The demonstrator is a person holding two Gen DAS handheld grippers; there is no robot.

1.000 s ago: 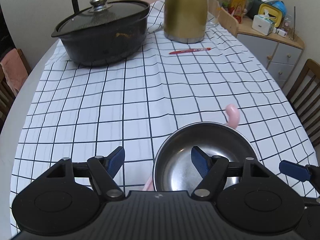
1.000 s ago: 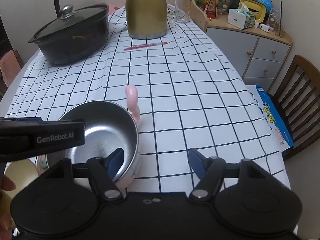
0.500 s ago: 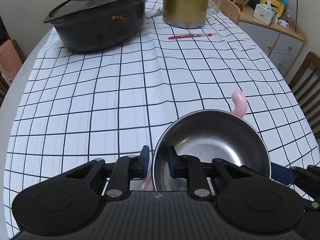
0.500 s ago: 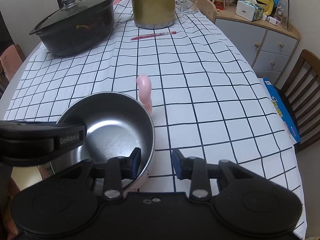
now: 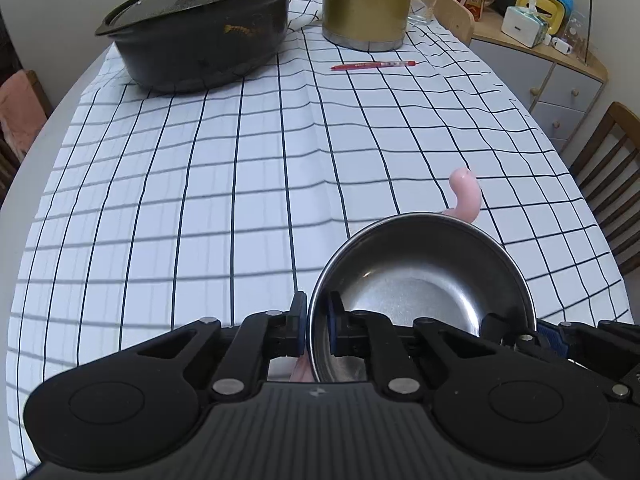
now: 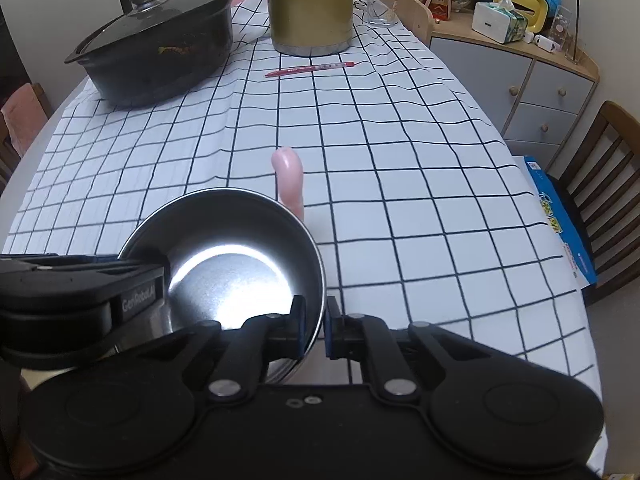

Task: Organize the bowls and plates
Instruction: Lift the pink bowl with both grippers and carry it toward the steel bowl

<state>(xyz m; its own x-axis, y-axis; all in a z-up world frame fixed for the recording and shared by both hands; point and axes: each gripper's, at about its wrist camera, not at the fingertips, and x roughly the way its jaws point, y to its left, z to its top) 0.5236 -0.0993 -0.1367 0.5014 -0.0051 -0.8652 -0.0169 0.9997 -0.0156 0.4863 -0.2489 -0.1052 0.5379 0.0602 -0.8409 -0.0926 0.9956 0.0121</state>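
"GenRobot.AI" lettering (white) on left tool [image 6: 80, 300]

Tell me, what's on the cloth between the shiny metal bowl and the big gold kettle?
Only a red pen, close to the tall gold kettle. Otherwise bare checked tablecloth up from the round steel bowl. Both wrist views show it.

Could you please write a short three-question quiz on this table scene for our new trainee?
1. True or false: both grippers are clamped on the rim of the steel bowl.
2. Which lies closest to the gold kettle? A) red pen B) pink handle C) black pot
3. Fill in: the left gripper grips the bowl's left edge and the right gripper its ____ edge.

Key: 1 true; 2 A; 3 right.
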